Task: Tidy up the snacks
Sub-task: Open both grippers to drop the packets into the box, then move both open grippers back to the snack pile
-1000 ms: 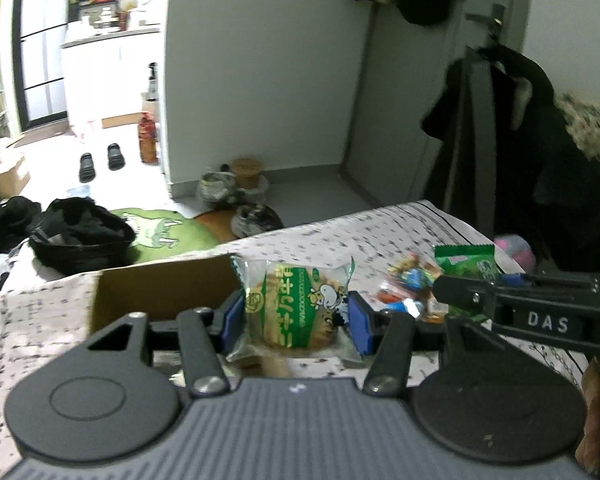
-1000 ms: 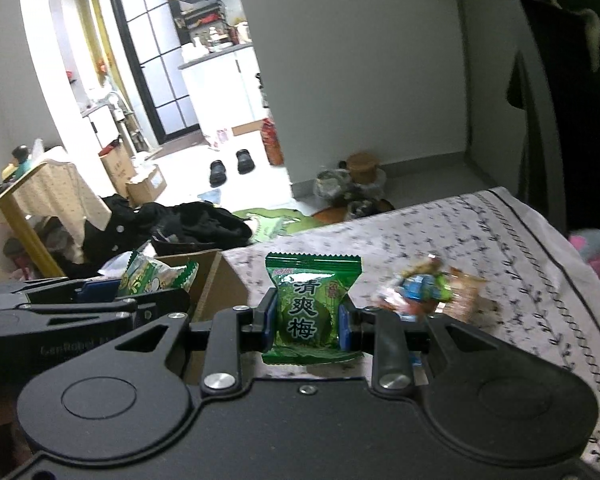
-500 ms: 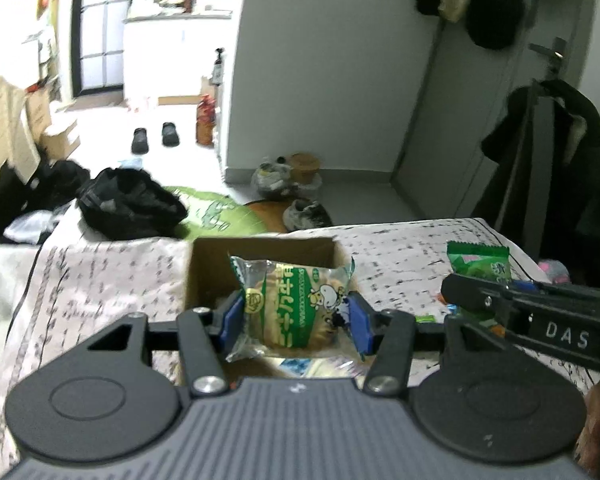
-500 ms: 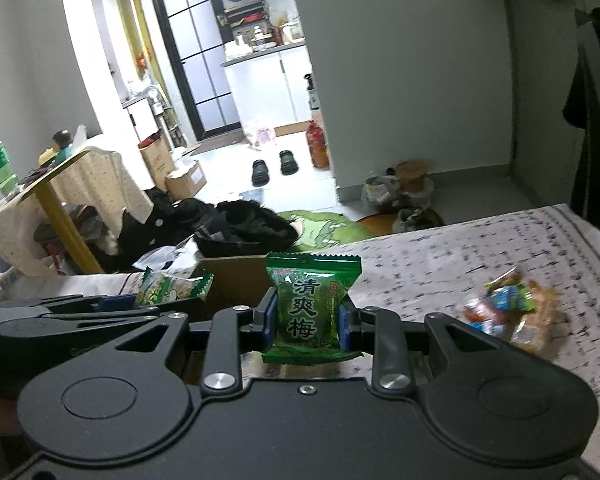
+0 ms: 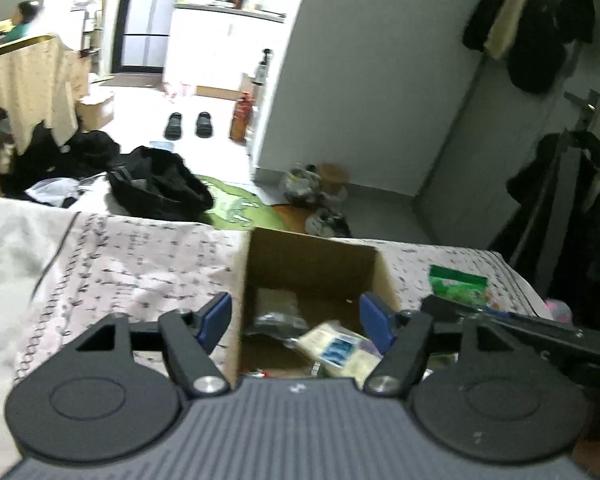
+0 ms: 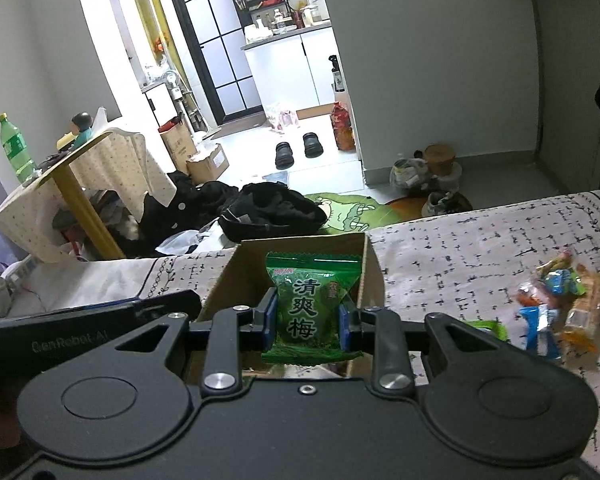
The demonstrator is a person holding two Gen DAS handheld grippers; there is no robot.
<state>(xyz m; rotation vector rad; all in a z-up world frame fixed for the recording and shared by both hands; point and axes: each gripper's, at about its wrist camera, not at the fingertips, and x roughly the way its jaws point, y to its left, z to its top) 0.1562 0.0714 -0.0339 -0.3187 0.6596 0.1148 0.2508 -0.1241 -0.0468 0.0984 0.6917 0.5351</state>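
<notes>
An open cardboard box (image 5: 312,256) stands on the patterned cloth, also in the right wrist view (image 6: 236,268). My left gripper (image 5: 300,318) is open and empty above the box, with several snack packets (image 5: 332,350) lying inside below it. My right gripper (image 6: 308,318) is shut on a green plum candy packet (image 6: 310,308) and holds it over the box. That packet also shows at the right of the left wrist view (image 5: 458,284). A pile of loose snacks (image 6: 560,300) lies on the cloth to the right of the box.
The cloth-covered surface (image 6: 480,248) ends just behind the box. Beyond it on the floor are black bags (image 6: 272,212), a green mat (image 6: 348,208) and shoes (image 6: 296,148). A small yellow-legged table (image 6: 80,184) stands at the left.
My left gripper has opened and let go of the green-and-white cake packet, which is no longer between its jaws. Both grippers have moved left, over the box. The right still holds its packet.
</notes>
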